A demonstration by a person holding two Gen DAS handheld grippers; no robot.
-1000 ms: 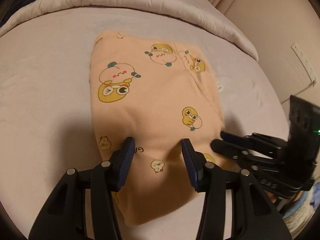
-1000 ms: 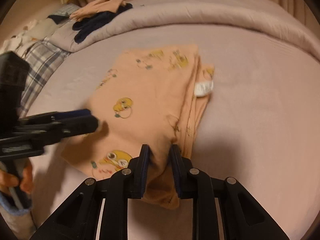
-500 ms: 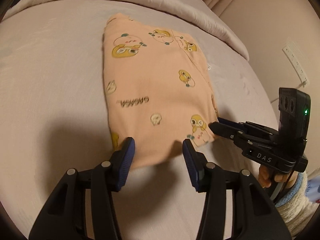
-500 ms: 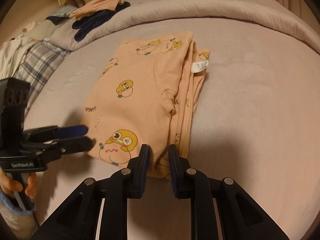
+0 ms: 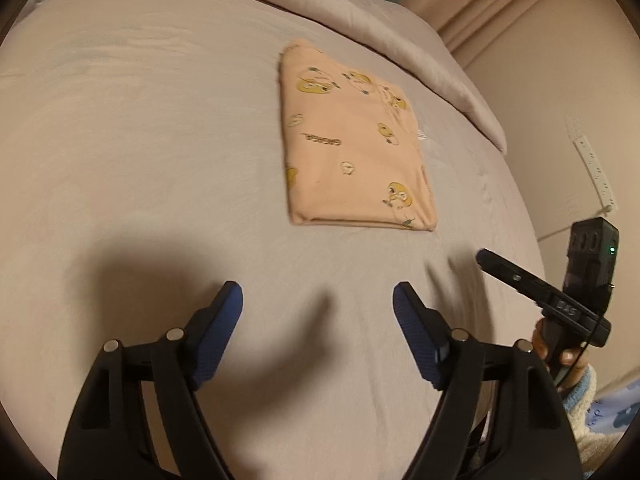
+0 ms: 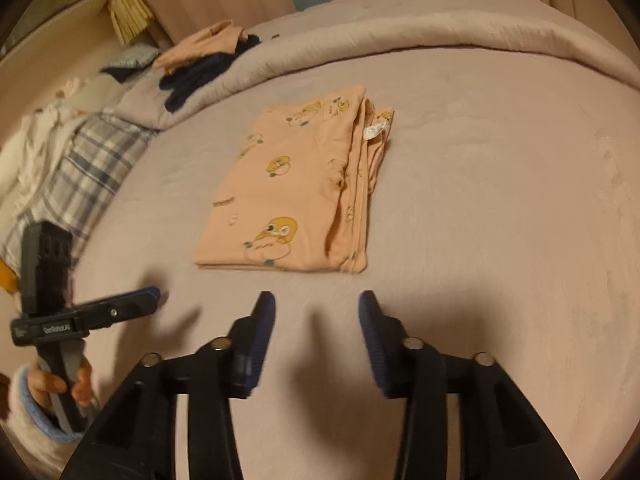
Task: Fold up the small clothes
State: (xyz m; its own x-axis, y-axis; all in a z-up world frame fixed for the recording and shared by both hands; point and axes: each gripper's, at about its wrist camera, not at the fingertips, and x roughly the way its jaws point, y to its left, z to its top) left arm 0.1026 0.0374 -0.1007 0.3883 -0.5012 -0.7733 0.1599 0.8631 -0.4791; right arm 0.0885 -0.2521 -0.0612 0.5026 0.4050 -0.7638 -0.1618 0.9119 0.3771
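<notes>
In my left wrist view the folded peach garment (image 5: 356,152) lies flat on the pale bed sheet (image 5: 140,140), in the upper centre of the frame, well apart from my left gripper (image 5: 318,300), which is at the bottom of the frame with its blue-padded fingers spread wide and nothing between them. My right gripper (image 5: 484,258) comes in at the right edge of this view, below the lower right corner of the garment and not touching it. In my right wrist view the same garment (image 6: 292,188) sits in the middle of the frame, with its stacked edges and a small white label on its right side; the right gripper (image 6: 316,308) at the bottom is also open and empty, near the closest edge of the cloth but apart from it. The left gripper (image 6: 154,294) shows at the left of this view, held by a hand (image 6: 60,384) in a light sleeve. In the upper left of this frame I see a pile of other clothes (image 6: 200,56) on the rolled duvet (image 6: 440,28). One second ago the right fingers were closed on the lower edge of the garment and the left fingers rested on the cloth; now both have let go and moved back, and the garment looks smaller and farther away in both views.
</notes>
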